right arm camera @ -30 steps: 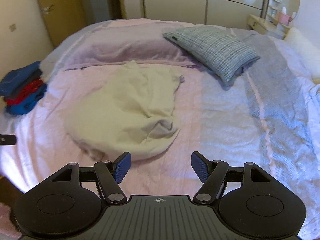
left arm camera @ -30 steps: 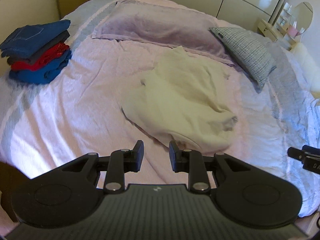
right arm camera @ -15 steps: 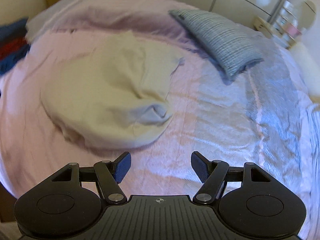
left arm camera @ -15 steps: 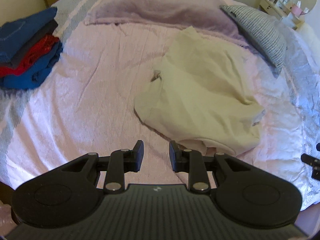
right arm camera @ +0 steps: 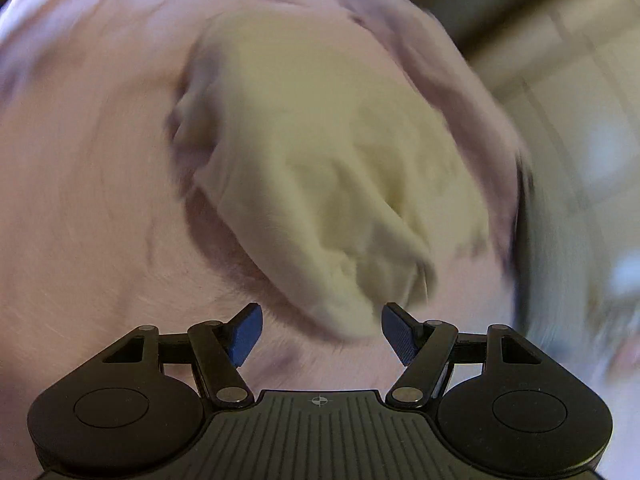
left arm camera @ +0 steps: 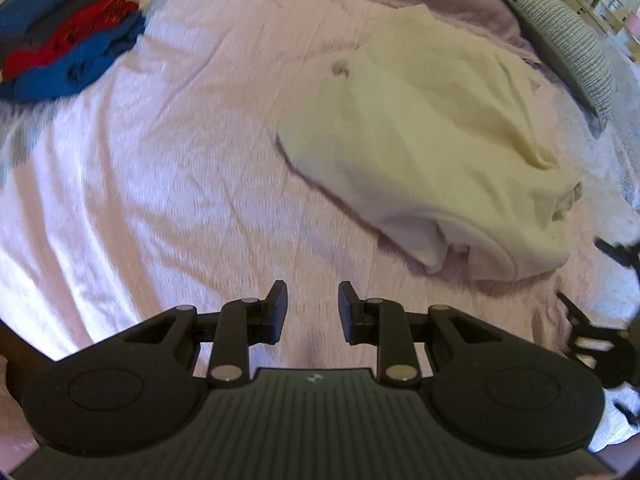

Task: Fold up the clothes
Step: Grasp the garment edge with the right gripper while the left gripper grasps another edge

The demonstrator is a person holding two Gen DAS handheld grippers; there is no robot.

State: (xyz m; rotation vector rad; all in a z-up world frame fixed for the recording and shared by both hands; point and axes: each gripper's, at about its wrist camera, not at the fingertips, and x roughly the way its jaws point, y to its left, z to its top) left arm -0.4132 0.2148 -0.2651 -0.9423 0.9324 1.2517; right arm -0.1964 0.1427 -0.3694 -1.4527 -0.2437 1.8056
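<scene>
At the centre right of the left wrist view, a crumpled cream garment [left arm camera: 436,152] lies on the pink bedspread [left arm camera: 160,184]. My left gripper [left arm camera: 312,307] hangs over bare bedspread just beside the garment's near edge; its jaws stand a little apart with nothing between them. A stack of folded clothes [left arm camera: 68,36] sits at the upper left, a striped pillow [left arm camera: 560,36] at the upper right. In the blurred right wrist view, my right gripper [right arm camera: 318,334] has its jaws wide apart and empty, the garment's near edge [right arm camera: 344,320] showing between them without contact.
</scene>
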